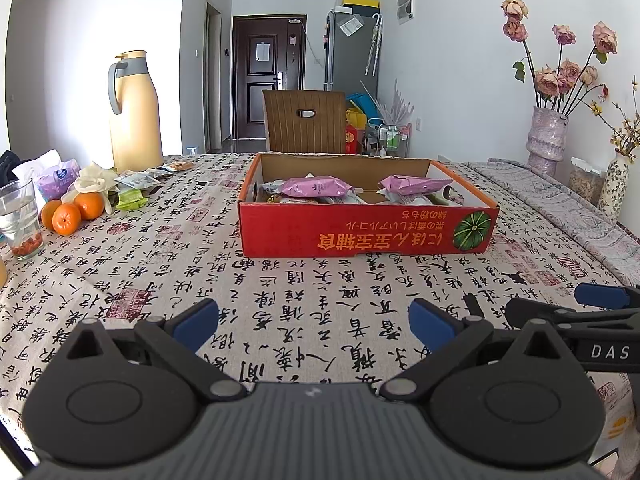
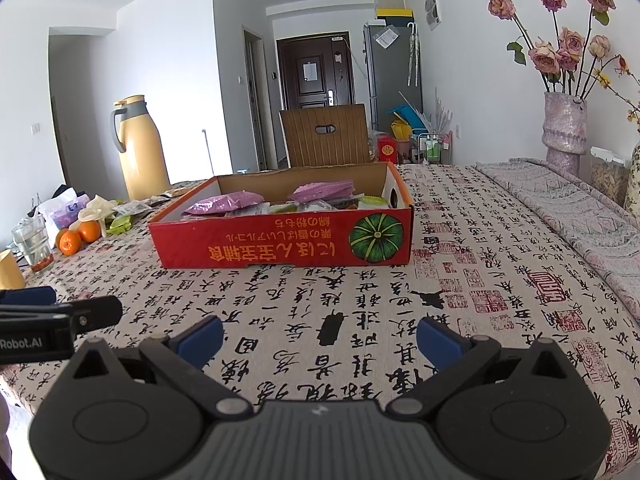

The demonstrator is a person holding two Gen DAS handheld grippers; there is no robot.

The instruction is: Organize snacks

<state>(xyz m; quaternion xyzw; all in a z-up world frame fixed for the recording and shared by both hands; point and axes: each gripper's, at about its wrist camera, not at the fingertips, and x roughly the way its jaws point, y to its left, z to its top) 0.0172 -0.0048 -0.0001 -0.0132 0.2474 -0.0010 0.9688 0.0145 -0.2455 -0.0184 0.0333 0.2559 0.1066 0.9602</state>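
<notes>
Both hand-held grippers, left (image 1: 314, 322) and right (image 2: 320, 338), hover empty with fingers apart over the near counter (image 1: 280, 292), so fetching loose snack packets (image 1: 134, 188) far left for the red box (image 1: 368, 232) seems next.

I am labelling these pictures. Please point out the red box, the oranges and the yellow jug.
red box (image 1: 360, 236), left wrist view, front wall.
oranges (image 1: 66, 219), left wrist view, nearest fruit.
yellow jug (image 2: 144, 160), right wrist view, body.
</notes>
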